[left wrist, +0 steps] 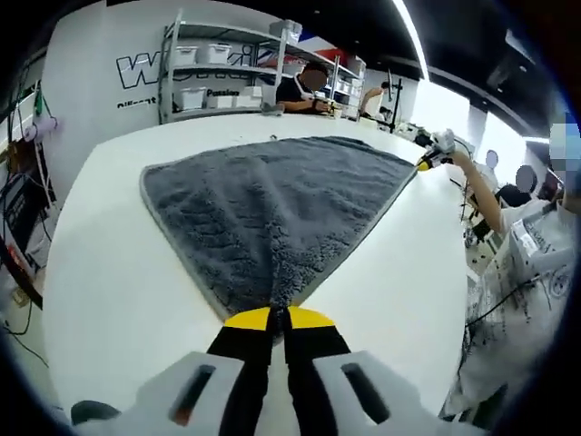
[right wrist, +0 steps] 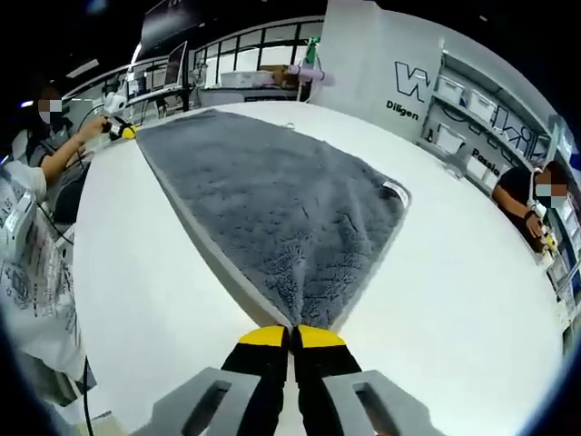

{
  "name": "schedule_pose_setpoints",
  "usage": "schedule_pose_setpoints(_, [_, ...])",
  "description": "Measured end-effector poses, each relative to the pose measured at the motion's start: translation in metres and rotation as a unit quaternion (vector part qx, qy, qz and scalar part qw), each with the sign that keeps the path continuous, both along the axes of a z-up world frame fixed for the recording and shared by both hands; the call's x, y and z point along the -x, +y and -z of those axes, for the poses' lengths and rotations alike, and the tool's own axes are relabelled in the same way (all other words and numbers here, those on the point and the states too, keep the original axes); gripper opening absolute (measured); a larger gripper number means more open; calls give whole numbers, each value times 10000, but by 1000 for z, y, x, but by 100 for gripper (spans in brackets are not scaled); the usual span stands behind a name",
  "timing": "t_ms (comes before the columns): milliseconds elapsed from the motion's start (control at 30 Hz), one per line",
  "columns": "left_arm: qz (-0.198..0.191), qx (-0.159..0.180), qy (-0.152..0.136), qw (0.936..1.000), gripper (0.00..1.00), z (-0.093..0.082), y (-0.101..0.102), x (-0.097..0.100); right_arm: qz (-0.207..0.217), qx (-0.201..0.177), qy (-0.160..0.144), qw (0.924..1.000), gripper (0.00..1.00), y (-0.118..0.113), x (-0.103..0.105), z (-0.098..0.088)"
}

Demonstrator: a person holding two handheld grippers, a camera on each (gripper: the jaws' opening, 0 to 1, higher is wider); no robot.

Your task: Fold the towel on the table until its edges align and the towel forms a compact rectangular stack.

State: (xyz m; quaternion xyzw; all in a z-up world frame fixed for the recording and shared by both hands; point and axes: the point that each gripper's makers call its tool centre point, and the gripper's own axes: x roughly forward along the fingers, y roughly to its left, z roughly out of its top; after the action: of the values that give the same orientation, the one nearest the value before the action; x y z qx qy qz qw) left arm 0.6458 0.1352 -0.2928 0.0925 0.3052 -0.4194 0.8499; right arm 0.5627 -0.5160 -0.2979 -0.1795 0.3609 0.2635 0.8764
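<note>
A grey towel [left wrist: 281, 195] lies spread flat on the white table [left wrist: 118, 263]. My left gripper [left wrist: 279, 313] is shut on its near corner, the yellow-tipped jaws pinching the terry cloth. Far across the towel, my right gripper [left wrist: 427, 162] shows at the opposite corner by the table edge. In the right gripper view the same towel [right wrist: 272, 200] stretches away from my right gripper [right wrist: 291, 331], which is shut on its own corner. My left gripper [right wrist: 123, 130] appears far off at the top left corner, held by a hand. The cloth is pulled taut between both corners.
A person in a white printed shirt [left wrist: 517, 282] stands at the table's right edge. Metal shelves with white bins [left wrist: 218, 73] stand beyond the table, and a seated person [right wrist: 526, 195] works behind it. Bare table surface [right wrist: 454, 272] surrounds the towel.
</note>
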Motion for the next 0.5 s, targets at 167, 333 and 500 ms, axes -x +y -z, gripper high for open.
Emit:
schedule_pose_setpoints(167, [95,-20,77,9999,6,1,0,18,-58,-81,58,9999,2,1,17,-2])
schedule_pose_setpoints(333, [204,-101,146,9996,6,1,0,35,-127,-129,140,9997,2,3,33,-2])
schedule_pose_setpoints(500, [307,-172,220,9991,6,2,2,49,-187,-136,206,9995,2,4,44,-1])
